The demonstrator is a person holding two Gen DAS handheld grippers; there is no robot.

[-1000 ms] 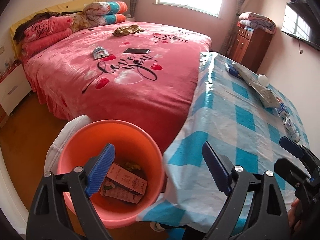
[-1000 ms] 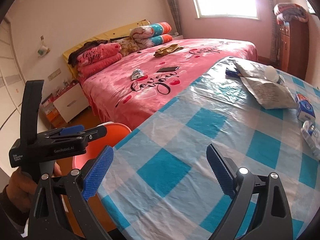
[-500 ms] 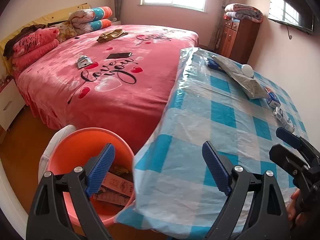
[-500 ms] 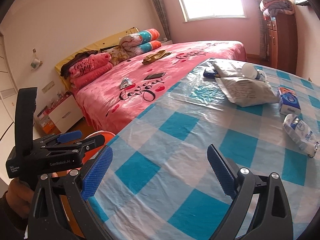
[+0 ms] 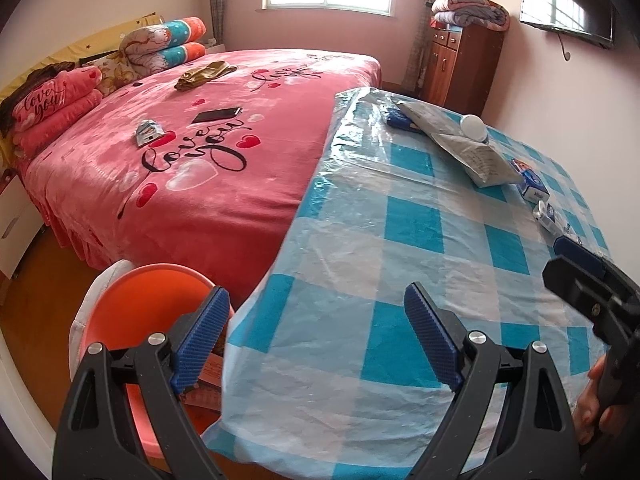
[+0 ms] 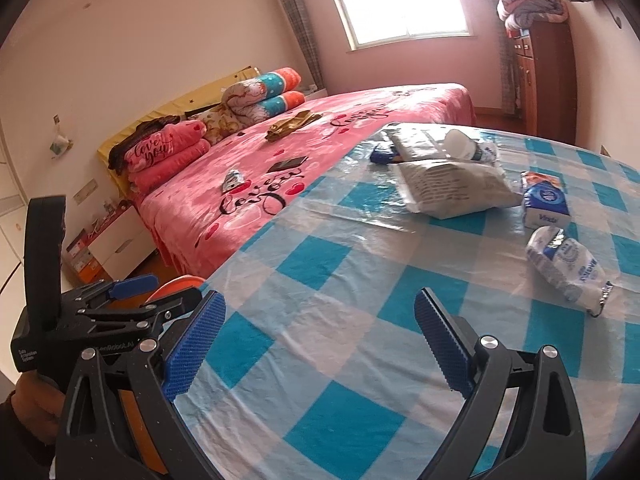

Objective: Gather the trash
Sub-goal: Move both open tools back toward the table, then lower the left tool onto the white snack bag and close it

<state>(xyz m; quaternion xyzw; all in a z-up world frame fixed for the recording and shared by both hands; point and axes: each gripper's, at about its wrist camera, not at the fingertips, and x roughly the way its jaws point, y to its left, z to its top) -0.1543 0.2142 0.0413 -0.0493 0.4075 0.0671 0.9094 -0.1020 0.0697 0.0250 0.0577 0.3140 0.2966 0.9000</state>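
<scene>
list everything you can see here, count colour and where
table: 1, blue and white check cloth under clear plastic, beside the bed
bucket: 1, orange, on floor by table corner, cartons inside
crumpled packet: 1, white and blue, table right
tissue pack: 1, blue and white, behind the packet
grey bag: 1, table far side
bottle: 1, white, lying behind the bag
bed: 1, pink cover
phone: 1, black, on bed
small wrapper: 1, silver, on bed
left gripper: open, empty
right gripper: open, empty
</scene>
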